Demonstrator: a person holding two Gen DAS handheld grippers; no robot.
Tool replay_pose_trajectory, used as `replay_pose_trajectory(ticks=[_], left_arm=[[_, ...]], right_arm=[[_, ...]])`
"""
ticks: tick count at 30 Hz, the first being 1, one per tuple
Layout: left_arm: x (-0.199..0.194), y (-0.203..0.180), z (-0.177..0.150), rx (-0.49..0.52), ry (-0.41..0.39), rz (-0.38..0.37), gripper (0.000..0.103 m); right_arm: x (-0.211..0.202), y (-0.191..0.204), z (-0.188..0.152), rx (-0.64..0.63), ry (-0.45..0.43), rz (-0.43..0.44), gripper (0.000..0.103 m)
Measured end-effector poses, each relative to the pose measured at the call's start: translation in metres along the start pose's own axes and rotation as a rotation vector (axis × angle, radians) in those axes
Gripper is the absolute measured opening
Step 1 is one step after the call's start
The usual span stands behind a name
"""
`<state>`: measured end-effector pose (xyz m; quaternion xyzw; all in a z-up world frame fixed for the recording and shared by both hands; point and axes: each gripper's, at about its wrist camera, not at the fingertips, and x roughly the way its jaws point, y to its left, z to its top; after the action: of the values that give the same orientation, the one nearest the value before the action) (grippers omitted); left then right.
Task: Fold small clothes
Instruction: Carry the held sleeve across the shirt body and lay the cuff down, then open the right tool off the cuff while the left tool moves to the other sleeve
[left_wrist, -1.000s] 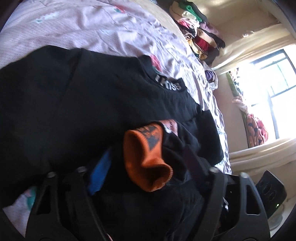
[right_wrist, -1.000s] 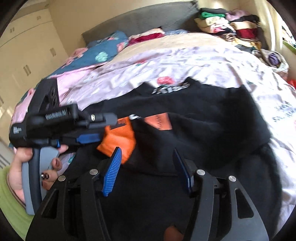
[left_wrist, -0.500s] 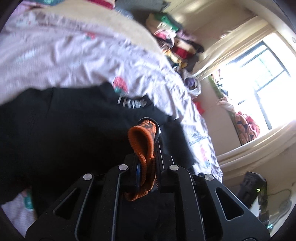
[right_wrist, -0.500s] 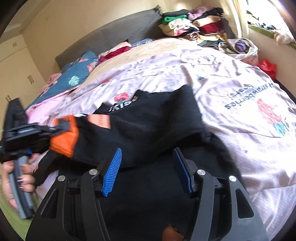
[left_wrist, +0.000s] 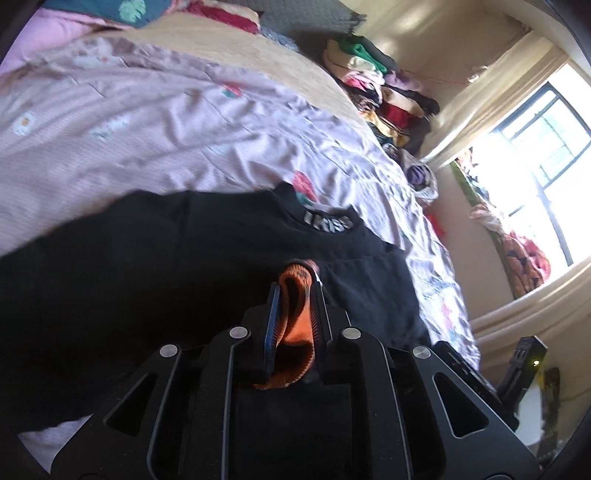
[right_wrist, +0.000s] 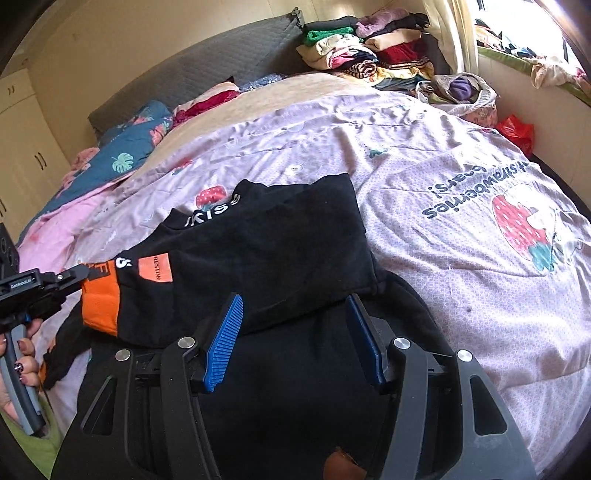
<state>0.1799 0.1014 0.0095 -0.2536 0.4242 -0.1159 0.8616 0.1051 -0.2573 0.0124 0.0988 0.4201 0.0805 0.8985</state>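
Observation:
A black sweater (right_wrist: 277, 240) with a lettered collar (right_wrist: 212, 214) lies on the pink strawberry bedsheet (right_wrist: 443, 166). One sleeve is folded across its body and ends in an orange cuff (right_wrist: 99, 306). My left gripper (left_wrist: 295, 284) pinches this orange cuff (left_wrist: 293, 321) between its pads and holds it raised above the sweater (left_wrist: 147, 266). Its jaws are opening slightly, with the cuff still pressed between them. In the right wrist view the left gripper (right_wrist: 79, 273) is at the left edge. My right gripper (right_wrist: 295, 306) hangs open above the sweater's lower part, with nothing between its fingers.
A pile of folded clothes (right_wrist: 369, 48) sits at the bed's far right corner. Pillows (right_wrist: 125, 147) lie by the grey headboard (right_wrist: 207, 66), and a red bag (right_wrist: 515, 133) is beside the bed. A bright window (left_wrist: 535, 147) is on the right. A person's hand (right_wrist: 22, 369) holds the left gripper's handle.
My left gripper shut on the orange cuff and lifted it, drawing the sleeve leftward over the sweater. My right gripper swung rightward along the garment and stayed open.

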Motion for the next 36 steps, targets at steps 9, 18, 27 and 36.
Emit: replay_pose_trajectory(ticks=[9, 18, 27, 36], left_arm=[[0.014, -0.015, -0.01, 0.083, 0.032, 0.046, 0.022], [0.057, 0.005, -0.05, 0.145, 0.177, 0.199, 0.039], [0.038, 0.012, -0.051, 0.129, 0.159, 0.181, 0.046], [0.017, -0.004, -0.048, 0.142, 0.107, 0.179, 0.071]], right_arm=[[0.026, 0.02, 0.011, -0.087, 0.042, -0.024, 0.056], [0.057, 0.018, 0.012, -0.102, 0.125, -0.055, 0.057], [0.051, 0.004, 0.005, -0.028, 0.133, -0.059, 0.061], [0.012, 0.014, 0.006, -0.037, 0.054, -0.02, 0.086]])
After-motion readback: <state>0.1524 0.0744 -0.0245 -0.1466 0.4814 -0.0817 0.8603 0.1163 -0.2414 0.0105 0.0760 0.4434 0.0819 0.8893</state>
